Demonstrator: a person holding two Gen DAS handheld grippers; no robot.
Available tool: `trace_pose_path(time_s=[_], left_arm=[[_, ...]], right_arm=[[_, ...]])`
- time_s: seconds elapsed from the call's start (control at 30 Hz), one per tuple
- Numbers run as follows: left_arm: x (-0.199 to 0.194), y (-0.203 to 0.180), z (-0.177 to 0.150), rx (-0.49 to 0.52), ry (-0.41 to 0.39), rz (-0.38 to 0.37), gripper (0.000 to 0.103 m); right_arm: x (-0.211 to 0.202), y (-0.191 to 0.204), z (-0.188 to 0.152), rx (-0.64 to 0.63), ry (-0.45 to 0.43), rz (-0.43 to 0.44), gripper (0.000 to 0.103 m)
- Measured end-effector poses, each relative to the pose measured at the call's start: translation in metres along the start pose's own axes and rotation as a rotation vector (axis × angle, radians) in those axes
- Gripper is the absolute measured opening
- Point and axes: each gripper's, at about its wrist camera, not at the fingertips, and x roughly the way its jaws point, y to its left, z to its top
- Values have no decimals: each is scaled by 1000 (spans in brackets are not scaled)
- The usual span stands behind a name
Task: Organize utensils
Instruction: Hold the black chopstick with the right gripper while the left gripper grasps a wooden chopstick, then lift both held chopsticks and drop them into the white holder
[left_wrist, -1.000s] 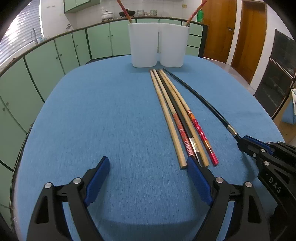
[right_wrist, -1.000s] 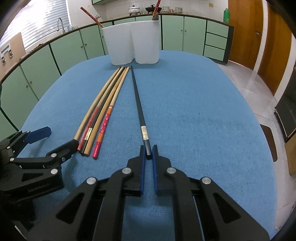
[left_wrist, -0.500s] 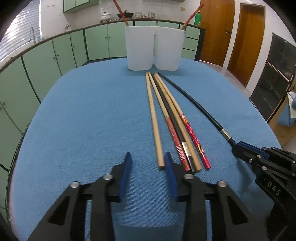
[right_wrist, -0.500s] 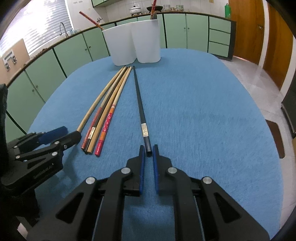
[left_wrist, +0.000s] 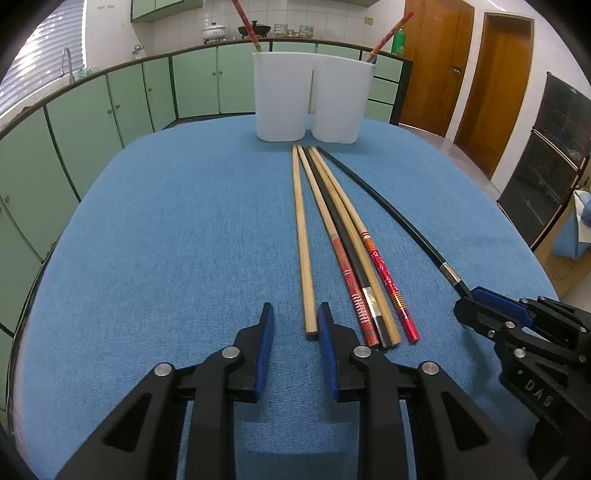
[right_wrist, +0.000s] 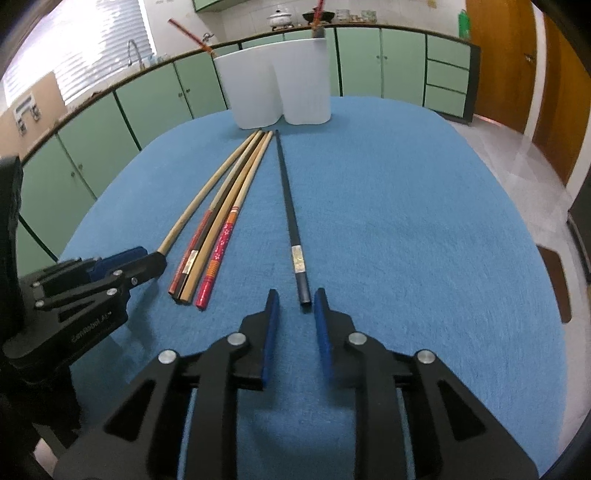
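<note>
Several chopsticks lie side by side on the blue table (left_wrist: 166, 240), pointing at a white twin holder (left_wrist: 310, 99). My left gripper (left_wrist: 295, 317) is closing. The near end of a plain wooden chopstick (left_wrist: 301, 229) lies between its jaws, close to the right pad, and the left pad stands clear of it. My right gripper (right_wrist: 295, 306) is opening, with the near end of a black chopstick (right_wrist: 291, 221) loose between its blue pads. Each gripper also appears in the other view: the right gripper (left_wrist: 480, 306) and the left gripper (right_wrist: 140, 262).
A bundle of red-patterned, black and wooden chopsticks (left_wrist: 358, 266) lies between the two grippers. Two red chopsticks (left_wrist: 388, 33) stand in the holder (right_wrist: 277, 88). Green cabinets ring the table; wooden doors are at the right. The table edge curves away on both sides.
The left jaws have narrowed from wide apart to a small gap around the plain wooden chopstick's end. The right jaws, nearly together at the black chopstick's end before, have parted.
</note>
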Motion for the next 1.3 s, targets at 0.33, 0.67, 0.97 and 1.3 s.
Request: trace_pose_path(time_s=[0.33, 0.67, 0.97, 1.3], left_arm=[[0, 2, 2, -11, 1, -9, 7], [-34, 4, 6, 9, -47, -13, 7], [-96, 9, 38, 18, -190, -24, 7], [-138, 12, 83, 39, -312, -63, 7]], right_arm=[[-1, -4, 2, 18, -7, 31, 6], [-41, -14, 12, 31, -54, 42, 6], [-82, -19, 39, 31, -139, 56, 6], [-132, -31, 94, 30, -269, 89, 6]])
